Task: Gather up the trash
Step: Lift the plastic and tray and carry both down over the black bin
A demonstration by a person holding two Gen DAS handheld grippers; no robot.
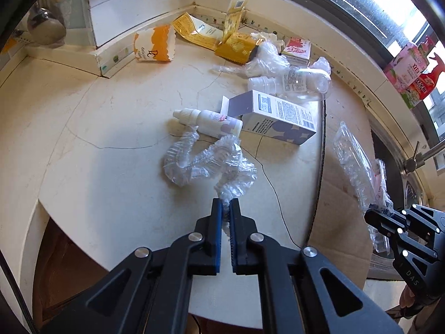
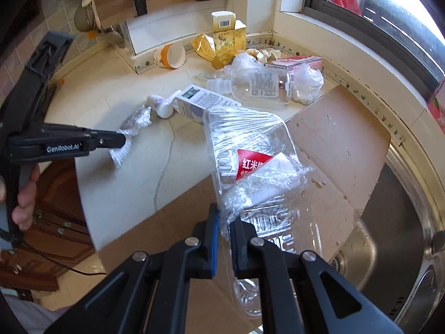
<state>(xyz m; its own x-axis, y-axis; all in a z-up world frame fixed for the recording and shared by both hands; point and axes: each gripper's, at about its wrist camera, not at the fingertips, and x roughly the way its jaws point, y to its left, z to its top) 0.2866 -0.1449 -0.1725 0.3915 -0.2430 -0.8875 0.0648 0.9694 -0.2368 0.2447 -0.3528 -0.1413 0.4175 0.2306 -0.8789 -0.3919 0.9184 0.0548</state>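
Note:
My left gripper (image 1: 225,204) is shut on the near end of a crumpled clear plastic wrap (image 1: 205,161) that lies on the cream counter (image 1: 97,111); it also shows in the right wrist view (image 2: 122,140). My right gripper (image 2: 224,220) is shut on a clear plastic food tray with wrap and a red label (image 2: 250,156), held over a cardboard sheet (image 2: 342,144). The right gripper shows at the right in the left wrist view (image 1: 372,217). More trash lies beyond: a white dropper bottle (image 1: 208,121), a purple-white box (image 1: 278,114), a clear bottle (image 1: 294,82).
Yellow packets (image 1: 194,29), an orange-white paper cup (image 1: 154,44), a pink carton (image 1: 296,48) and bunched plastic lie near the back corner. A steel sink (image 2: 403,236) is at the right under the window. The counter edge drops to a wooden cabinet (image 1: 64,264) at left.

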